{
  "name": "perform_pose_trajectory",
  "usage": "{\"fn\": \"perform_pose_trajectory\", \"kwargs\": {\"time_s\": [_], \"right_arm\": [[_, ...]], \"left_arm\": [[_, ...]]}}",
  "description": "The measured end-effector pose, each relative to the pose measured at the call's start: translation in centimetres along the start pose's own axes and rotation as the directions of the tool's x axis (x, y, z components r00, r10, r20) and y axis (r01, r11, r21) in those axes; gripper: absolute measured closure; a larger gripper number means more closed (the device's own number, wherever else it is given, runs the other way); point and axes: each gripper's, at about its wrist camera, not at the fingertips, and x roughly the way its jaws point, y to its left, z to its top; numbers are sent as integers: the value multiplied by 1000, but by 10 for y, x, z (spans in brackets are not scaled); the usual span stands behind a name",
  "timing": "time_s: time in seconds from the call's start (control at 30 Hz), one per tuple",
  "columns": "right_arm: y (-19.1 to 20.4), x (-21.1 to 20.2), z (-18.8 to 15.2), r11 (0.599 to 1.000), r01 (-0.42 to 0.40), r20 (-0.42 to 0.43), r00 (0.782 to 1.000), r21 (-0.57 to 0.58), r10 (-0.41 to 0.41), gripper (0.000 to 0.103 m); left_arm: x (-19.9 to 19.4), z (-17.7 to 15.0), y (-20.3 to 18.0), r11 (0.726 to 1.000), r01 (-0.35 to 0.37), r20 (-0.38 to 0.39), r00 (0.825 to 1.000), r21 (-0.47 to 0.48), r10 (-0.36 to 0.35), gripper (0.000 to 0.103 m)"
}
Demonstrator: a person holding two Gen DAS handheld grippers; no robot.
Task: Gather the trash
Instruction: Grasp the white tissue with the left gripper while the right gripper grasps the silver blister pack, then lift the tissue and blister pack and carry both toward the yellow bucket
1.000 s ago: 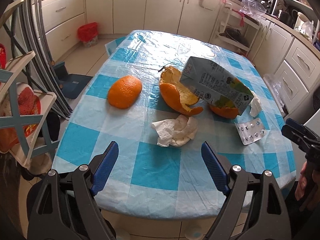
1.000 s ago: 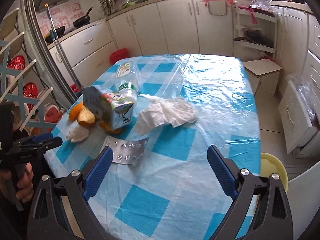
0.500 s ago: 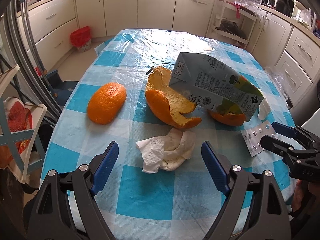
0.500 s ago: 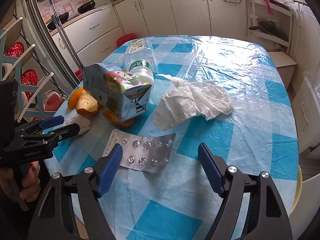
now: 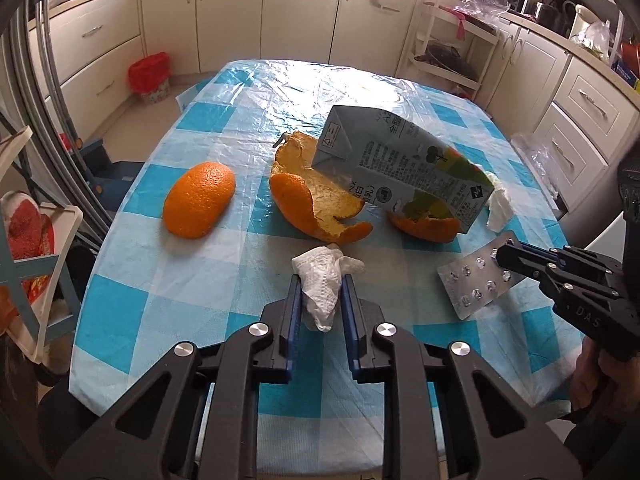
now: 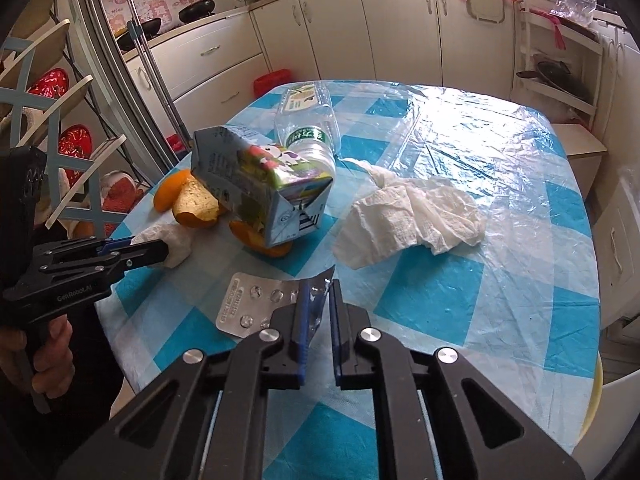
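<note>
Left claw (image 5: pixel 318 280) closing on a crumpled white tissue (image 5: pixel 322 280), blue pads already pressing its sides, tissue bunched between them near the front edge of the bench (image 5: pixel 192 296). Same claw seen from the right wrist view at the left, tips sunk into the white wad there, a hand (image 6: pixel 44 356) wrapped round its handle.

Right claw (image 6: pixel 319 292) pressed together on one end of a silver blister pack (image 6: pixel 256 304), foil corner bent up between the pads. From the left wrist view, black fingertips of that claw lying over the far end of the pack, pack tilted off the checked blue-and-white cloth at that end.

Behind the tissue, a curled piece of orange peel (image 5: pixel 316 204), open side up. Against it and above it, a tipped milk carton (image 5: pixel 400 168), one end propped on a second piece of peel (image 5: pixel 424 226). Left of the peel and well apart from it, a rounded piece of orange, skin side up (image 5: pixel 200 200). Just beyond the carton's right end, a small white scrap of tissue (image 5: pixel 500 204).

From the right wrist view, a clear plastic bottle (image 6: pixel 308 124) with a green label lying on its side behind the carton, touching it. Right of the carton, a large spread paper towel (image 6: pixel 412 220), flat on the plastic-covered cloth. On the floor past the bench, a red-lined waste bin (image 5: pixel 150 80) against the cabinets.
</note>
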Motion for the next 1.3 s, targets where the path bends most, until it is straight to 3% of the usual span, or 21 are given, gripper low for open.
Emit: {"fn": "perform_pose_trajectory", "kwargs": {"time_s": [0.43, 0.7, 0.83, 0.9, 0.93, 0.97, 1.07, 1.23, 1.3], "right_arm": [[-24, -39, -2, 999, 16, 98, 995, 45, -20, 97], [-86, -89, -11, 969, 71, 203, 972, 235, -121, 98], [-107, -89, -21, 944, 9, 167, 984, 331, -68, 98], [-104, -78, -22, 941, -31, 130, 991, 338, -14, 85], [-99, -72, -23, 941, -45, 115, 993, 334, 7, 62], [-91, -66, -22, 947, -51, 106, 994, 318, 18, 51], [-69, -53, -20, 969, -49, 64, 997, 244, 34, 51], [-50, -24, -20, 981, -3, -23, 1000, 194, 7, 51], [-40, -18, -19, 989, 26, -21, 1000, 147, -23, 53]], "left_arm": [[-41, -6, -14, 995, 95, 36, 995, 11, -95, 86], [-51, -5, -53, 986, 152, 36, 987, 72, -155, 86], [-53, -7, -68, 982, 159, 33, 986, 98, -163, 86], [-53, -10, -70, 983, 153, 26, 987, 103, -156, 86], [-53, -11, -70, 983, 151, 23, 988, 101, -154, 86], [-53, -12, -69, 984, 147, 21, 989, 98, -150, 86], [-55, -17, -65, 986, 137, 19, 990, 93, -140, 86], [-56, -21, -53, 989, 125, 14, 992, 77, -127, 86], [-56, -23, -50, 990, 122, 13, 992, 69, -123, 86]]}}
